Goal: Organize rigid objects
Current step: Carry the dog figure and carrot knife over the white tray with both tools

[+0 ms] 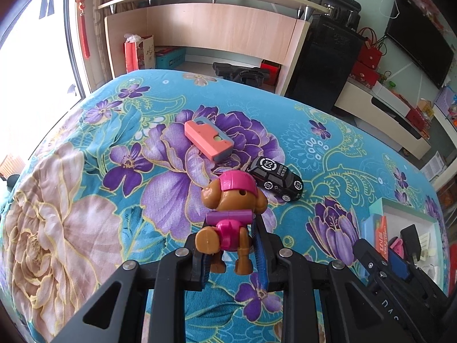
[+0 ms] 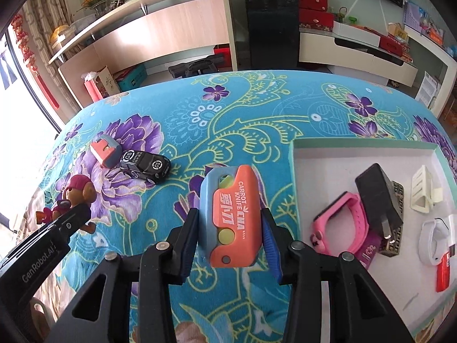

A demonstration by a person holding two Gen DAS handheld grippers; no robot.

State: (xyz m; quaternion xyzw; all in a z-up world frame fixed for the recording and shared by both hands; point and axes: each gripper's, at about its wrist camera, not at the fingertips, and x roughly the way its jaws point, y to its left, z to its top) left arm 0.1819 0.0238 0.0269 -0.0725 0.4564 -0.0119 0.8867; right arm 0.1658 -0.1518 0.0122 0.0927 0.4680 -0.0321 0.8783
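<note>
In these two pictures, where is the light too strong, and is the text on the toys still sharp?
Left wrist view: the window at left is blown out white; the black toy car lettering stays readable. Right wrist view: a window strip glares at left; the print on the orange carrot knife is crisp. Both views bend straight edges strongly.

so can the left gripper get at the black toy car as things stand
Probably not yet: the left gripper is shut on the toy dog, so its jaws are full. The path itself looks free; the black toy car sits uncovered on the cloth just beyond.
</note>
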